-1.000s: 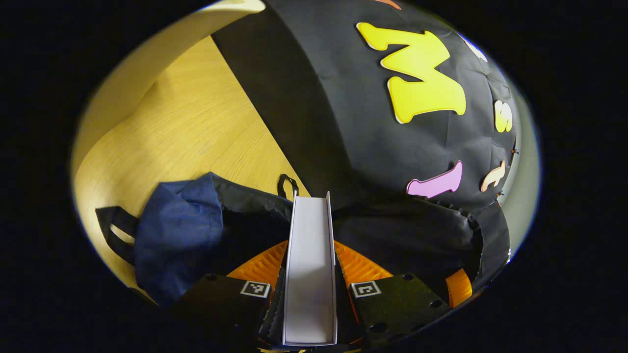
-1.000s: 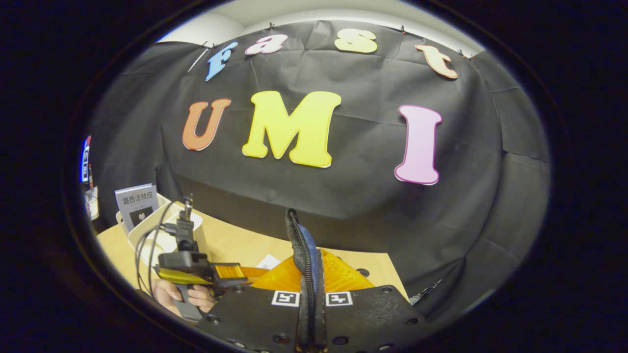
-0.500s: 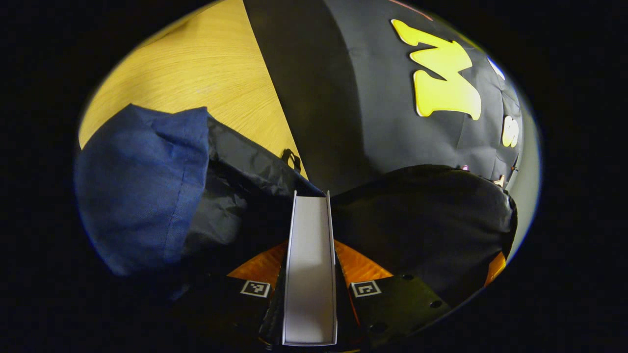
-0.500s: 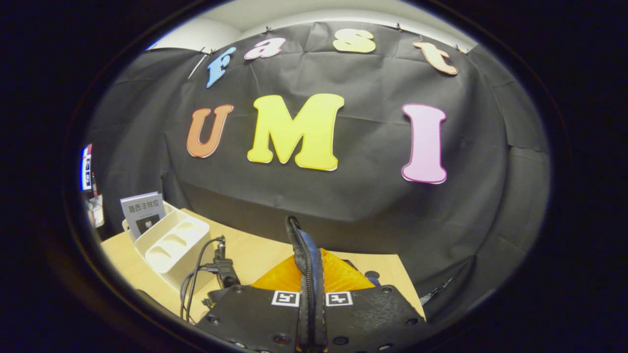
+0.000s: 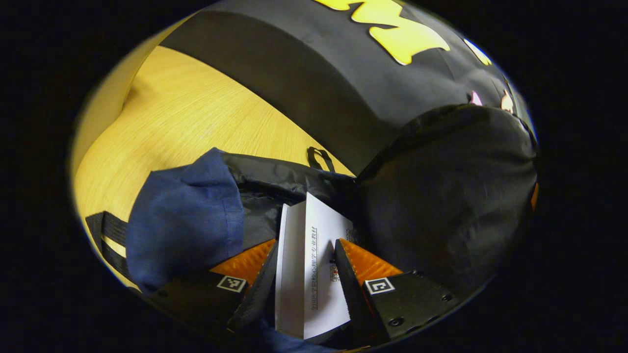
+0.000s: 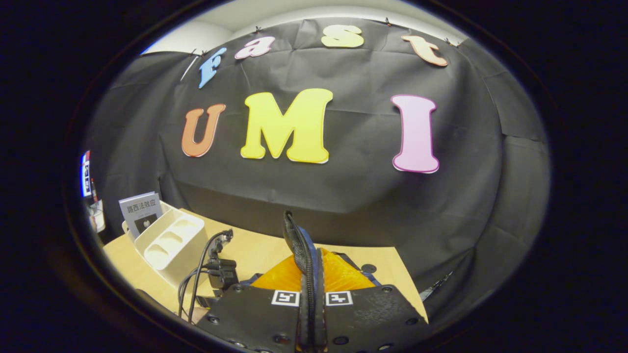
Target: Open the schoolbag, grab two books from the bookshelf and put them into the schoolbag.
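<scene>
1. The step in hand looks like loading: the left gripper (image 5: 304, 274) points down into the open mouth of the dark blue and black fabric schoolbag (image 5: 186, 225), which lies on the pale wooden bench (image 5: 186, 117) near its back edge, under the black cloth wall.
2. Between its fingers stands a white paperback book (image 5: 311, 264), tilted, its far end already inside the bag's dark lining. The fingers flank its two faces, but whether both press on it I cannot tell.
3. The right gripper (image 6: 310, 294) is pressed together on the bag's zippered rim (image 6: 301, 245), lifting that flap upright to keep the mouth wide.
4. A grey book (image 6: 140, 211) stands in the cream plastic bookshelf (image 6: 171, 240) toward the bench's left end.
5. Next move, as I judge it: spread the left fingers, let the book slide in, then go for the grey one.
</scene>
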{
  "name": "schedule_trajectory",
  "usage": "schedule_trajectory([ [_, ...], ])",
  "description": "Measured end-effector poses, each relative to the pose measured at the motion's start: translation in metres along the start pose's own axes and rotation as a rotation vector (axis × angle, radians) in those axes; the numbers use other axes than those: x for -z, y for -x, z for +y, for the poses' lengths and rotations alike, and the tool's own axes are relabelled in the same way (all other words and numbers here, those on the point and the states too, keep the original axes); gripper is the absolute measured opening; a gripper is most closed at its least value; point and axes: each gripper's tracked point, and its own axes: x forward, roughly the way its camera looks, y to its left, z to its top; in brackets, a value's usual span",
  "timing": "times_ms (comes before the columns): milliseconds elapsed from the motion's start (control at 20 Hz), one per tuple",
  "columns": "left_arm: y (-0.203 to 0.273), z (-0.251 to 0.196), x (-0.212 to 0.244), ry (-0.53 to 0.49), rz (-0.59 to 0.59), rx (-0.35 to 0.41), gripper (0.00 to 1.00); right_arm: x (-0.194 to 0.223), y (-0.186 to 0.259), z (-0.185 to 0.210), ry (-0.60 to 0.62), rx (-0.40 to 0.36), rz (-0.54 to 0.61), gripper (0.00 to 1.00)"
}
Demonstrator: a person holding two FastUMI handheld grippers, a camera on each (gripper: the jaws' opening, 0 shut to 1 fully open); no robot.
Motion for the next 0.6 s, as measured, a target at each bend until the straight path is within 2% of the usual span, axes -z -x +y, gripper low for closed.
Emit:
schedule_trajectory([
  [50,0.0,0.001,0.001,-0.021,0.008,0.0,0.74,0.0,0.001,-0.001,0.001,0.004,-0.001,0.02],
  [100,0.003,0.004,0.0,-0.041,0.011,-0.008,0.87,0.002,0.002,-0.002,0.001,0.006,0.0,0.05],
  [150,0.01,0.002,-0.004,-0.07,0.011,-0.011,0.74,0.003,0.003,-0.003,-0.004,0.005,0.004,0.05],
  [400,0.052,0.0,-0.025,-0.18,0.0,-0.013,0.76,0.015,0.01,-0.006,-0.016,0.01,0.024,0.05],
  [600,0.086,0.006,-0.037,-0.343,-0.009,-0.096,0.8,0.018,0.013,0.006,-0.038,-0.005,0.028,0.05],
])
